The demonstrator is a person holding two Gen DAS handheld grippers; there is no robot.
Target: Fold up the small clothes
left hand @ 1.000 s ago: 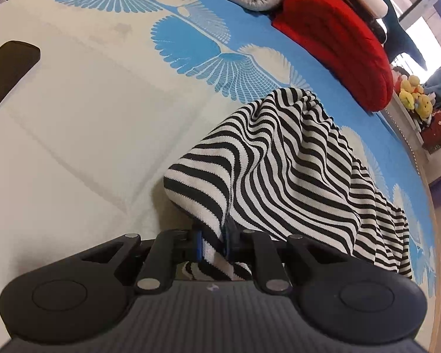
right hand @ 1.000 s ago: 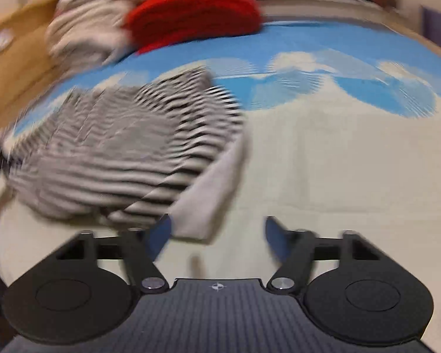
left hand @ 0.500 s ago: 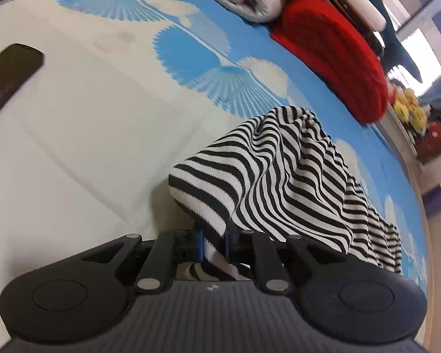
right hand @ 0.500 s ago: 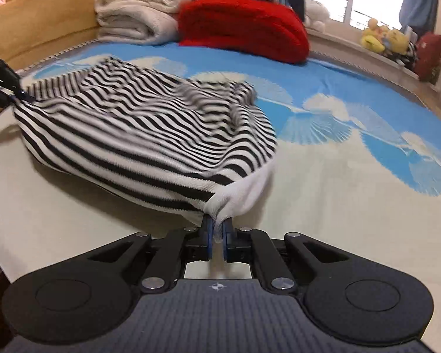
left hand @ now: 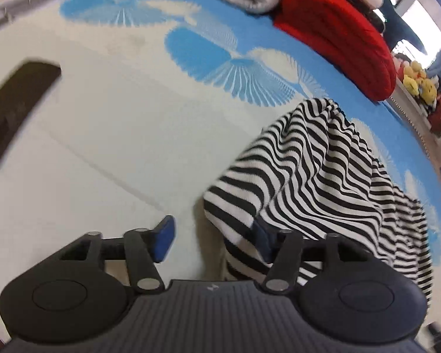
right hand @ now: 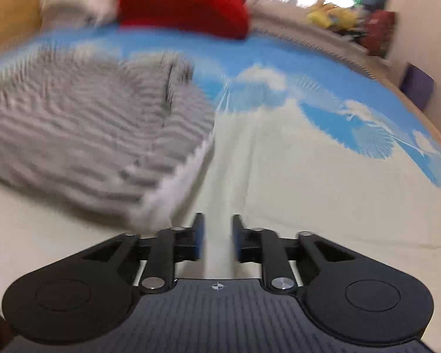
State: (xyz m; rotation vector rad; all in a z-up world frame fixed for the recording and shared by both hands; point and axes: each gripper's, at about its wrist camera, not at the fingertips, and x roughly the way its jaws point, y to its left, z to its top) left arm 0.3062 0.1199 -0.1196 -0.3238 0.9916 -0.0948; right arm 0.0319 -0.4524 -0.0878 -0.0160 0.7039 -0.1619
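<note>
Knitted and limp, the striped garment (left hand: 323,176) sags unsupported; its ribbed hem corners suit pinching. Left gripper (left hand: 213,236) and right gripper (right hand: 216,236) have just opened, both empty.

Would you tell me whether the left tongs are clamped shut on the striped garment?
No, the left tongs stand wide open, and the striped garment only drapes over one finger.

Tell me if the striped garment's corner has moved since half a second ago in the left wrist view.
Yes. The striped garment has slipped rightward off the left gripper, whose jaws have just been opening; its corner now drapes over the right finger only.
</note>
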